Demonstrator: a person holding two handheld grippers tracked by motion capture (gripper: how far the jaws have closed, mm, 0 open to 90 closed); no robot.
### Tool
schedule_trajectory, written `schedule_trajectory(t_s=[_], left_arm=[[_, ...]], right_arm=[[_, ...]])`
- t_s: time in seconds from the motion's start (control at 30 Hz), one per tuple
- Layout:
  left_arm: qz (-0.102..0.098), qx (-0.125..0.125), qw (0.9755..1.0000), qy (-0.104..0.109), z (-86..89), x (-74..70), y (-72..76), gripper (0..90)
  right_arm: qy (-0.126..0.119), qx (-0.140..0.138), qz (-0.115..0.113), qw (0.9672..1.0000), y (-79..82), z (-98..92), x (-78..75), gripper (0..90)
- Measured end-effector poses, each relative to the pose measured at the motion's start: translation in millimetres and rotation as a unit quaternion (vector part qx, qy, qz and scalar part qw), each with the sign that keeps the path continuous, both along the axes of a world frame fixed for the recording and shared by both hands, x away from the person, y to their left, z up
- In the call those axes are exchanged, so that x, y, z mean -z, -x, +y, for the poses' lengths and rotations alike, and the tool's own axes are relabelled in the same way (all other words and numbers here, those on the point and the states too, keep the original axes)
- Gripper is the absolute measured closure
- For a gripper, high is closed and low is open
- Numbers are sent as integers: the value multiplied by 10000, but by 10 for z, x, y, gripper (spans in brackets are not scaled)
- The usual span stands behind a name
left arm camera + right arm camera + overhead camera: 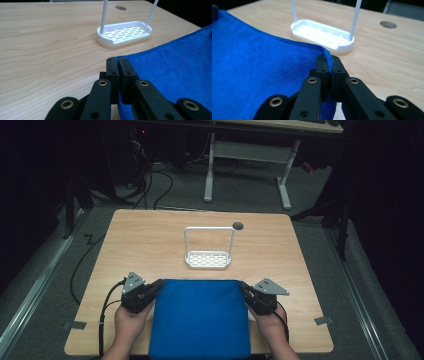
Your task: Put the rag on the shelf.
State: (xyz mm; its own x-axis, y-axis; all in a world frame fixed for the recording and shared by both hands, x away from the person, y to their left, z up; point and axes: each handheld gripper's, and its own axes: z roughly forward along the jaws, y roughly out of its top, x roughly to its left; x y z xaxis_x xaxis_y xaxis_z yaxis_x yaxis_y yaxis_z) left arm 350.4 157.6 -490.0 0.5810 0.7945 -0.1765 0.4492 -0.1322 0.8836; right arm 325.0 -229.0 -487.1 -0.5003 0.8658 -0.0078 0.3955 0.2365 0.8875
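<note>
Blue cloth (pixel 200 320) pinched at far corners by left gripper (pixel 156 287) and right gripper (pixel 243 288).

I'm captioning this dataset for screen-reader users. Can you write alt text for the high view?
Two hand-held grippers, left gripper and right gripper, pinch the far corners of a blue cloth spread on a wooden table. Beyond it stands a white slotted rack with a tall hoop.
</note>
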Motion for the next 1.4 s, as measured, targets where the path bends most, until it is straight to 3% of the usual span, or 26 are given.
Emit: schedule_trajectory(t_s=[0.1, 0.4, 0.6, 0.93, 1.23, 1.4], left_arm=[[10, 29, 9999, 127, 5, -47, 9, 876], [-201, -42, 9994, 283, 7, -237, 22, 878], [-410, -59, 9985, 345, -33, -370, 12, 878], [-665, -113, 9967, 447, -93, -614, -40, 878], [-991, -196, 9936, 502, -133, -885, -116, 879], [-1234, -297, 9906, 507, -151, -1077, -168, 879]], right_arm=[[-84, -3, -88, 9999, 15, -3, -61, 879], [-224, 30, -222, 9995, 17, -67, -207, 881], [-410, 62, -431, 9982, 3, -107, -372, 881], [-501, 129, -819, 9953, -42, -132, -680, 881], [-585, 157, -1088, 9922, -93, -126, -931, 881], [-679, 207, -1296, 9890, -137, -119, -1118, 881]])
